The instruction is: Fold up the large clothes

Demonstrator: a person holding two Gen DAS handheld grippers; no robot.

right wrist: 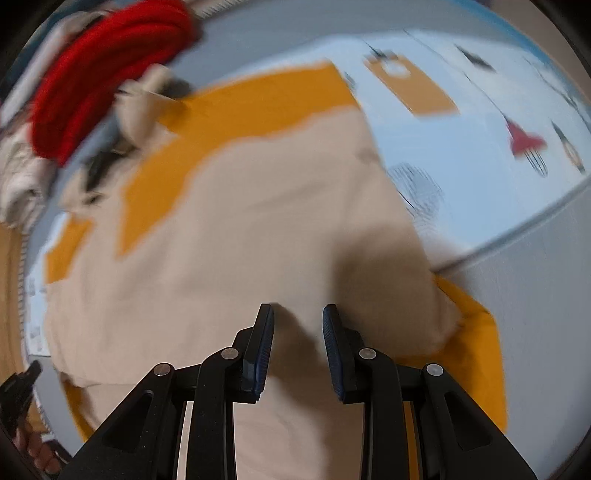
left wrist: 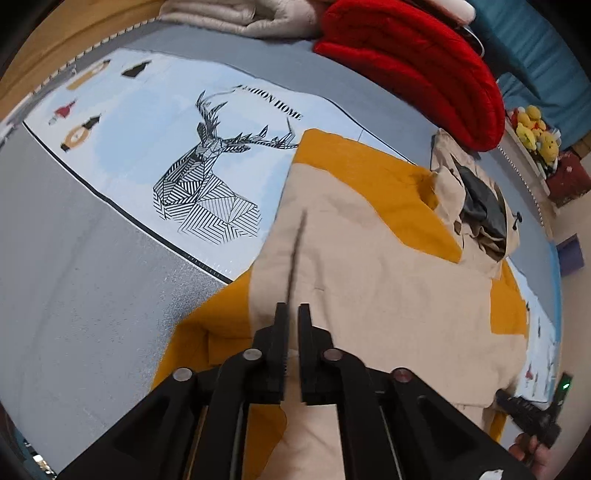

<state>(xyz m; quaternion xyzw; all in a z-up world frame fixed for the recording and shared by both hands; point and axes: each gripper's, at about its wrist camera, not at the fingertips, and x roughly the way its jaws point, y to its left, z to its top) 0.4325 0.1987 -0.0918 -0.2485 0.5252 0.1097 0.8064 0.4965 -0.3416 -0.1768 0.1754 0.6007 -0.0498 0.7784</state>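
- Grey bedding covered the bed [left wrist: 74, 258], and a pale blue sheet [left wrist: 147, 147] printed with a black geometric stag's head lay over it in the left wrist view.
- A beige and mustard hooded jacket [left wrist: 369, 258] lay spread flat on that sheet, hood toward a red quilted garment [left wrist: 424, 74] and cream folded clothes [left wrist: 240, 18] at the far edge.
- The left hand-held gripper [left wrist: 293, 314] hung above the jacket's beige panel, jaws almost together with a slim gap and nothing between them.
- At the lower right corner the other gripper showed, a hand beneath it.
- From the right wrist view, blurred, the jacket [right wrist: 240, 240] filled the middle, the red garment [right wrist: 103, 74] upper left.
- The right hand-held gripper [right wrist: 298, 314] stood over the beige cloth, jaws apart; whether the pads touched the fabric I could not tell.
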